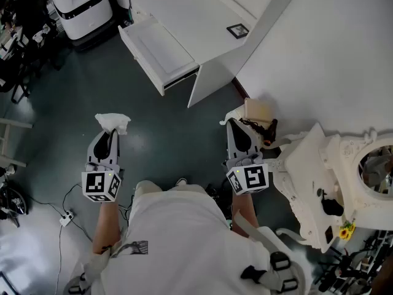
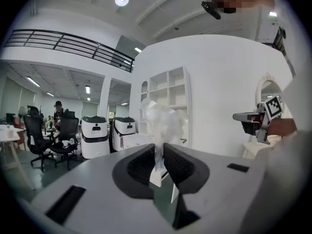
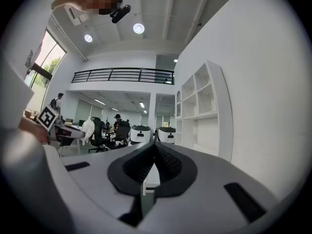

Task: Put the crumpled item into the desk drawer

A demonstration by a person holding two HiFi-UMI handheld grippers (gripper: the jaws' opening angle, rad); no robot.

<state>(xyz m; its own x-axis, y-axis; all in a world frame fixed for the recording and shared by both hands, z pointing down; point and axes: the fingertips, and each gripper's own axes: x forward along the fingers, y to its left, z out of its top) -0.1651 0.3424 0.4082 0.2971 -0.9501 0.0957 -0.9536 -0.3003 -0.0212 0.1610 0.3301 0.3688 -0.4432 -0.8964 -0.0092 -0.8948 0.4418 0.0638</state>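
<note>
The crumpled white item (image 1: 113,122) sticks out past the tips of my left gripper (image 1: 110,132), which is shut on it over the dark floor. In the left gripper view the crumpled item (image 2: 160,120) rises from between the pressed jaws of that gripper (image 2: 159,156). The white desk (image 1: 202,11) stands ahead, its drawer (image 1: 158,49) pulled open toward me and bare inside. My right gripper (image 1: 231,123) hovers near the desk's base; in its own view the right gripper (image 3: 155,149) has its jaws together with nothing between them.
A small framed picture (image 1: 237,31) lies on the desk. White wheeled robots (image 1: 80,5) stand at the far left, chairs beside them. An ornate white mirror stand (image 1: 344,171) crowds the right. A beige box (image 1: 258,110) sits by the wall. Cables (image 1: 64,217) trail on the floor.
</note>
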